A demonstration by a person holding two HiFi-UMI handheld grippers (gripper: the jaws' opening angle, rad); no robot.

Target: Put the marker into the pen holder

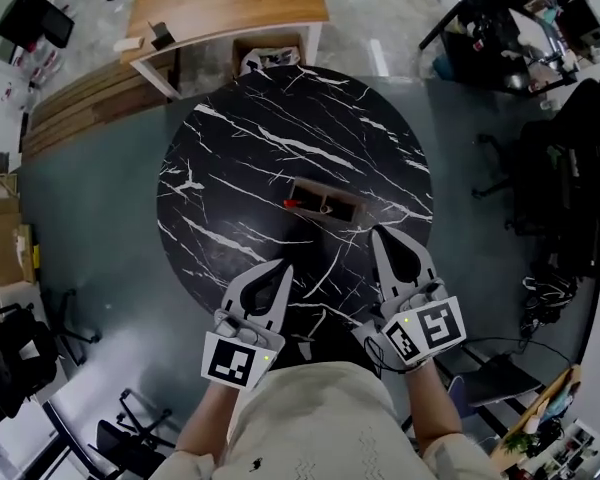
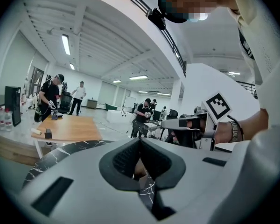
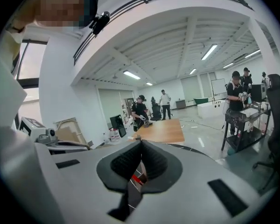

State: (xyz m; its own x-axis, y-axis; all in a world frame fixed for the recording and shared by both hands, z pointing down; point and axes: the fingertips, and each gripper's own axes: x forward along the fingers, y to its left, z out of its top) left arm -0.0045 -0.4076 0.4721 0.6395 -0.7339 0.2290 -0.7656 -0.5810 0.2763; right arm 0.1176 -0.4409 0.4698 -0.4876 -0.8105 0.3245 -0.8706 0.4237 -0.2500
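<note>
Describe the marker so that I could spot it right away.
Look at the round black marble table with white veins. Near its middle lies a small brown wooden pen holder; the marker is at that box's left end, though I can't tell whether inside or beside it. It is the only red thing on the table.

Black round table veined with white marble streaks, brown wooden pen holder ahead of the pale grey right gripper, red marker ahead of the pale grey left gripper, black-and-white square patterns on both cubes, black jaw pads.
</note>
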